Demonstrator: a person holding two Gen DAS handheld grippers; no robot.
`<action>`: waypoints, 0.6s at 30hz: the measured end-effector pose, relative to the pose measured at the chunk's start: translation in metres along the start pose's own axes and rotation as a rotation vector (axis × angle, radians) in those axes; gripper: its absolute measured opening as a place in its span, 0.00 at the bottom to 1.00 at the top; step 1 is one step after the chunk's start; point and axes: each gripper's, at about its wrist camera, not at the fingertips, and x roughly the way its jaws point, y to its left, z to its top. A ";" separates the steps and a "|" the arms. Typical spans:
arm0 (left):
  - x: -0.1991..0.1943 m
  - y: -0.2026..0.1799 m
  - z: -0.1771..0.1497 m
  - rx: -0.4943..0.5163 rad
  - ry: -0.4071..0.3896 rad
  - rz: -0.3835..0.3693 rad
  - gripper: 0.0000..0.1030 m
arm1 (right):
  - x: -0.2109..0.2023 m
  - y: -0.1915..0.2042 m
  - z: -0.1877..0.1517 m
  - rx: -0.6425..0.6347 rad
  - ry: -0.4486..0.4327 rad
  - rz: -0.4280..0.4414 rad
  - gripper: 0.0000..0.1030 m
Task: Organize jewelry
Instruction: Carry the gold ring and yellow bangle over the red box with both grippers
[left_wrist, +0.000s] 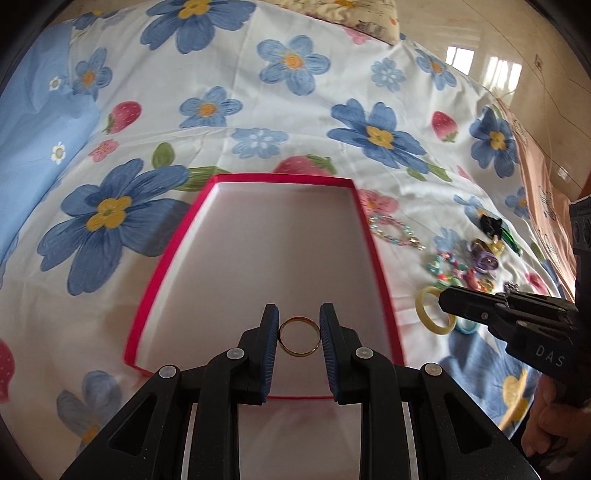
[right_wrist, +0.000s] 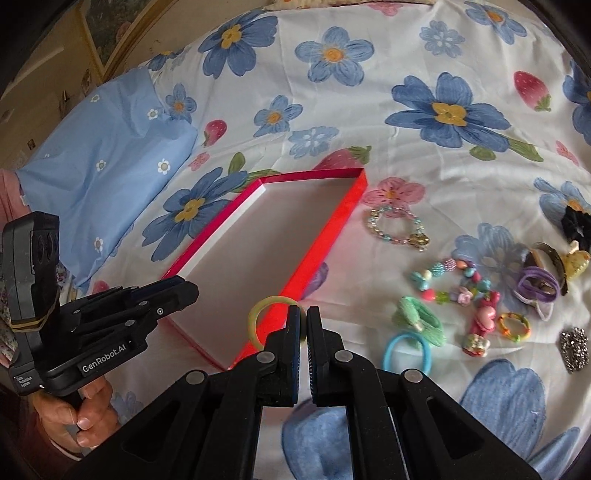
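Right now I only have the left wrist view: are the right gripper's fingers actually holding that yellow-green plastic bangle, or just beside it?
Observer: Holding it. The right gripper has its fingers shut on the rim of the yellow-green plastic bangle.
Operator: Is it at the box?
Observer: The bangle overlaps the right wall of the red cardboard box; its height above it I cannot tell.
Operator: What lies farthest right in the pile?
Observer: A silver glittery piece, lying alone on the floral sheet.
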 end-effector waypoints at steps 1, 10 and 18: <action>0.002 0.004 0.002 -0.008 0.002 0.006 0.21 | 0.005 0.005 0.002 -0.009 0.005 0.008 0.03; 0.036 0.041 0.014 -0.059 0.067 0.057 0.21 | 0.056 0.040 0.018 -0.093 0.095 0.062 0.03; 0.071 0.055 0.015 -0.080 0.158 0.077 0.21 | 0.094 0.058 0.016 -0.189 0.233 0.068 0.03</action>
